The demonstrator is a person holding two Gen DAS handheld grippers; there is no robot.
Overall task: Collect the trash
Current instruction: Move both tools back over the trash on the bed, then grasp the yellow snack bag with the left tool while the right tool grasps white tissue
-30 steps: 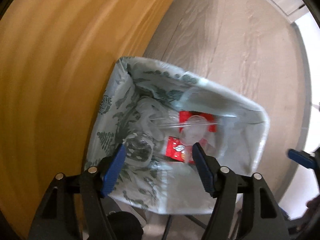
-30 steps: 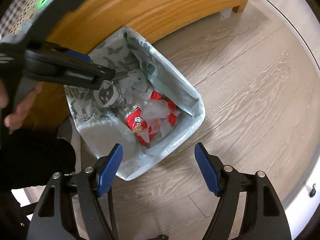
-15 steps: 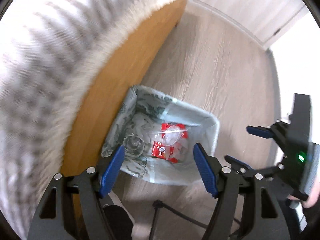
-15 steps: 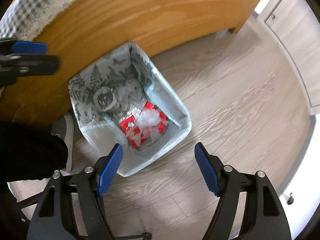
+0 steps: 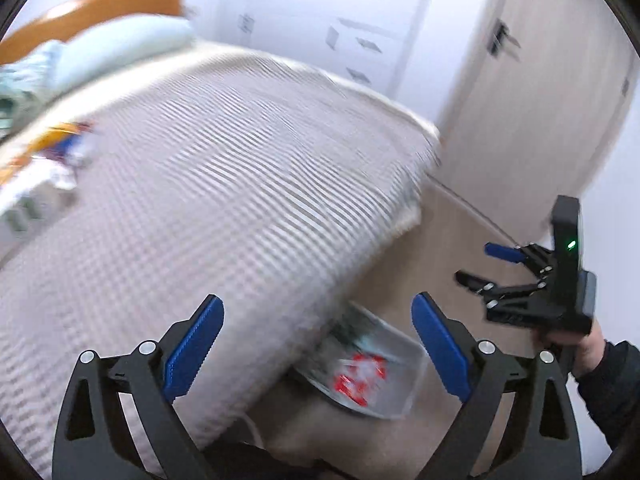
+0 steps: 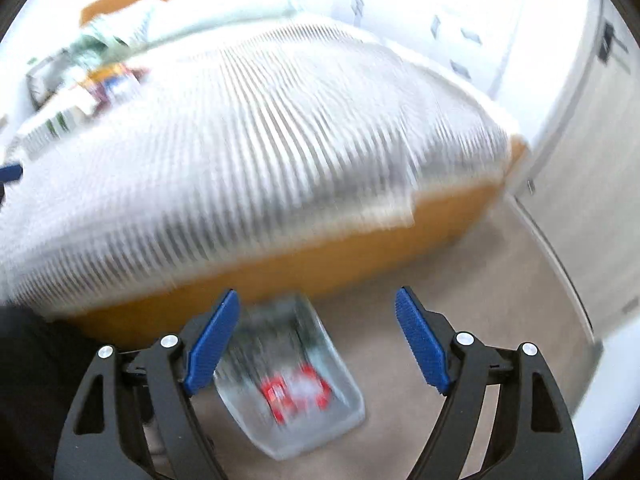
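Note:
The lined trash bin (image 5: pixel 400 404) (image 6: pixel 304 440) stands on the floor against the bed, with red wrappers (image 5: pixel 358 376) (image 6: pixel 296 394) and clear plastic inside. More litter, a blurred colourful pile (image 5: pixel 52 148) (image 6: pixel 108 80), lies far up on the bed cover. My left gripper (image 5: pixel 316 300) is high over the bed's edge, its jaws opening with nothing between them. My right gripper (image 6: pixel 317 294) hangs above the bin, jaws also opening and empty; it shows at the right of the left wrist view (image 5: pixel 476 263), held by a hand (image 5: pixel 588 344).
A bed with a checked cover (image 5: pixel 220 200) (image 6: pixel 240 140) and an orange wooden frame (image 6: pixel 320 256) fills most of both views. Pale pillows (image 5: pixel 120 52) lie at its head. White drawers (image 5: pixel 360 40) and a pale door (image 5: pixel 520 100) stand behind. Wood floor (image 6: pixel 460 272) surrounds the bin.
Both grippers have risen from just over the bin to above the bed and tilted up. The bin has shrunk to the bottom of both views. The left jaws stand wider.

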